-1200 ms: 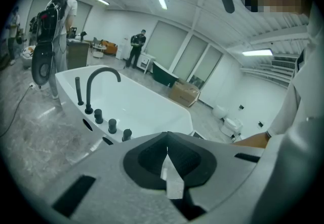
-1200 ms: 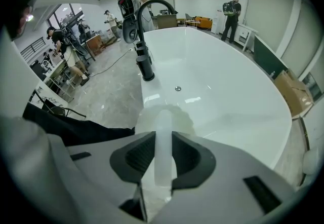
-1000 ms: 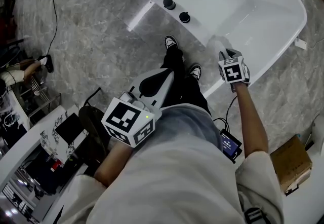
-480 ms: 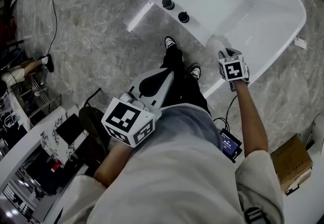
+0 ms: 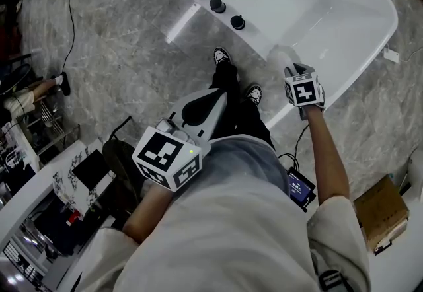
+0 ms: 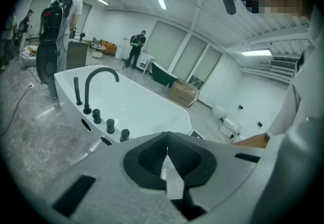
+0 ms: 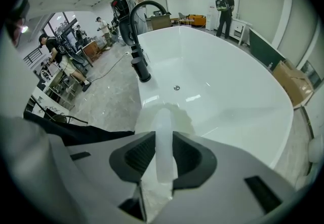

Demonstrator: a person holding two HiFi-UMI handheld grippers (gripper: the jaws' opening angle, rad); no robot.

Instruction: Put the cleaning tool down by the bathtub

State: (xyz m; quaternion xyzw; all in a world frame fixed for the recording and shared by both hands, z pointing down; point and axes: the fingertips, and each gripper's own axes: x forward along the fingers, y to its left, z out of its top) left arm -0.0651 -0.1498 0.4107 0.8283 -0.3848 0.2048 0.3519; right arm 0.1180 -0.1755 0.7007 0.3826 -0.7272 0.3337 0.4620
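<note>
The cleaning tool [image 7: 163, 132] is a pale, translucent brush. Its handle runs back between the jaws of the right gripper [image 7: 163, 142], which are pinched onto it from both sides, and its rounded head sticks out ahead of them. In the head view the head hangs over the near rim of the bathtub [image 5: 344, 13], at the end away from the taps. I cannot tell whether it touches the rim or sits just above it.

Over the last second almost nothing has changed. The right gripper has crept slightly towards the tub and the tool stays clamped in it. The release has therefore not begun, and the tool is not yet down. It appears poised above the tub edge rather than resting anywhere beside it, so I judge the put-down still lies ahead — lower it to a resting place by the tub, then let the jaws part.

The left gripper [image 6: 167, 154] is held back near the person's waist, well apart from the tub. Its jaws are pressed together with nothing between them.

Further out, a dark arched faucet [image 7: 139, 15] and a row of black knobs [image 5: 217, 3] line the tub's far end. The person's shoes [image 5: 223, 55] stand on the grey marbled floor [image 5: 132, 53] just beside the tub wall.
</note>
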